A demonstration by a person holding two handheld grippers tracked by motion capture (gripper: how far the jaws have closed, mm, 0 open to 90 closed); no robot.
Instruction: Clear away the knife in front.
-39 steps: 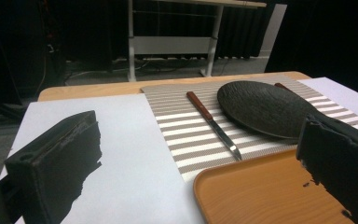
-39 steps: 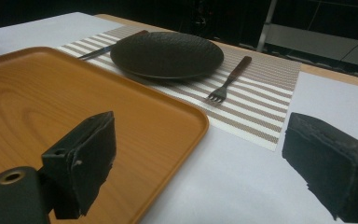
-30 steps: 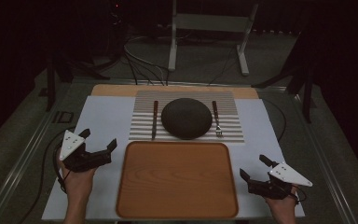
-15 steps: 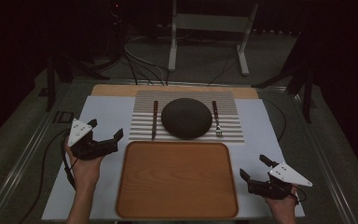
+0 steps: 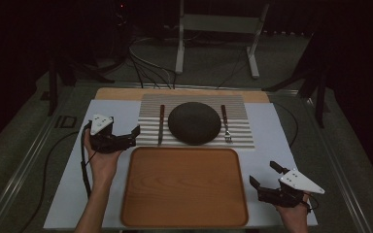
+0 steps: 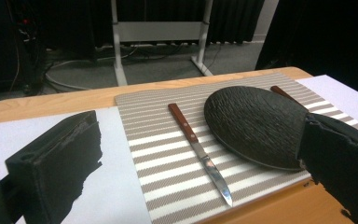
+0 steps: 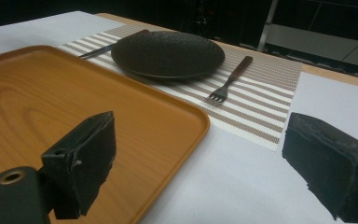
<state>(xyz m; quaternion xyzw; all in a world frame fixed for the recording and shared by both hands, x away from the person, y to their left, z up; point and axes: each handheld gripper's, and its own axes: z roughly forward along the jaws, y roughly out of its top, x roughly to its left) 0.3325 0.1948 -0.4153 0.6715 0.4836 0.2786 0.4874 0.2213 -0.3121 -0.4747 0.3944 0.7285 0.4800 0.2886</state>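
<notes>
Wood-handled knife (image 6: 198, 150) beside textured round plate (image 6: 256, 125)

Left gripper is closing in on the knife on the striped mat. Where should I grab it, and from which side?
Take the knife by its brown wooden handle, the far end. It lies flat on the striped mat, so bring the open left gripper down from above, jaws straddling the handle's width. The handle looks thicker than the blade, and the plate stays clear.

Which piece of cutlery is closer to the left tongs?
The knife, lying left of the dark plate, just beyond the open left tongs. The fork lies on the plate's far side.
</notes>
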